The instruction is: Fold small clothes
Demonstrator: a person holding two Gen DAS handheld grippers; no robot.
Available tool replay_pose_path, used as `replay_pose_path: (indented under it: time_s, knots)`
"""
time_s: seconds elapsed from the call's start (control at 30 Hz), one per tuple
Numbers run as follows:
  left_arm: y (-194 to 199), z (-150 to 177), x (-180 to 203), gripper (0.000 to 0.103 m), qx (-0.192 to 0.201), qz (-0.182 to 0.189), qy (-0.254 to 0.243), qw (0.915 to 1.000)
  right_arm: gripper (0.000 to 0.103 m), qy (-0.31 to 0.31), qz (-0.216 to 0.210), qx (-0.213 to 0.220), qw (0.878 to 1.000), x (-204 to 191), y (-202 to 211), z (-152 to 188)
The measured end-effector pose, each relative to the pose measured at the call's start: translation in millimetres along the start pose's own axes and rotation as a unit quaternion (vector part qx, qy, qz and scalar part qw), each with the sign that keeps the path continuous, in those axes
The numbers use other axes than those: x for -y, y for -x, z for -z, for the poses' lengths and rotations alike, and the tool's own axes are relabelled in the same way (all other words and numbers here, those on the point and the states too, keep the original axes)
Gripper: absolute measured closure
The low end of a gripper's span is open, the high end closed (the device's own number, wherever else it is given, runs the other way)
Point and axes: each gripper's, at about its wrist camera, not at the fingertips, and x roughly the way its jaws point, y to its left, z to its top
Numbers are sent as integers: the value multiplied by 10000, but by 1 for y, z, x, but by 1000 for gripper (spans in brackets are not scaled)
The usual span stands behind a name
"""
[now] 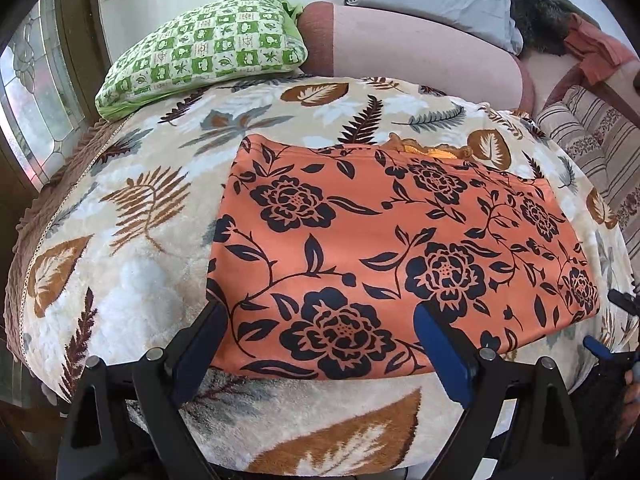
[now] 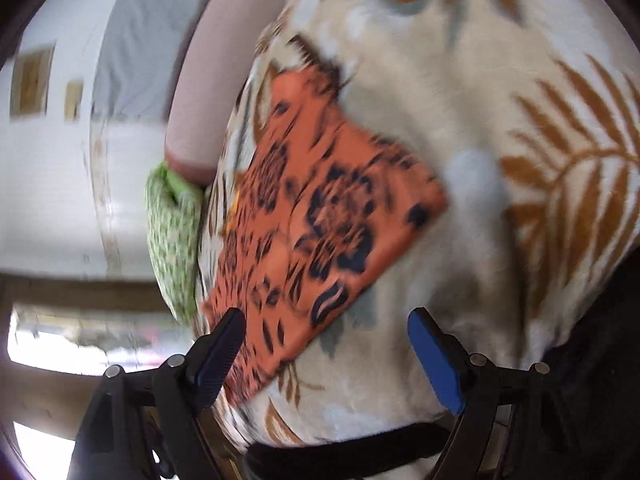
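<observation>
Orange floral garment [image 1: 400, 240] lies flat on your leaf-print blanket [image 1: 132, 220], just beyond your left claw [image 1: 320, 336], which gapes empty; green pillow [image 1: 204, 48] far left. Right view, blurred: your right claw [image 2: 324, 344] is spread, garment's near edge between its fingers.

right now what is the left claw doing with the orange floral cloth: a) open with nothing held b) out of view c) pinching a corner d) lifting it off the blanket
a: the left claw is spread wide over the near edge of the orange floral cloth, which lies flat on the leaf-print blanket.
</observation>
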Motion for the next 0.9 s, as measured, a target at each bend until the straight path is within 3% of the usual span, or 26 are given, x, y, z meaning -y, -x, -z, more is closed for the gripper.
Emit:
replay_pose_path:
  time_s: [0.33, 0.9]
  knots:
    - [-3, -2, 10, 9, -62, -71, -111, 9999, 16, -576, -485, 132, 9971, 7, -8, -33]
    - [-5, -6, 16, 9, -27, -97, -211, 9997, 17, -157, -285, 413, 9986, -15, -13, -31]
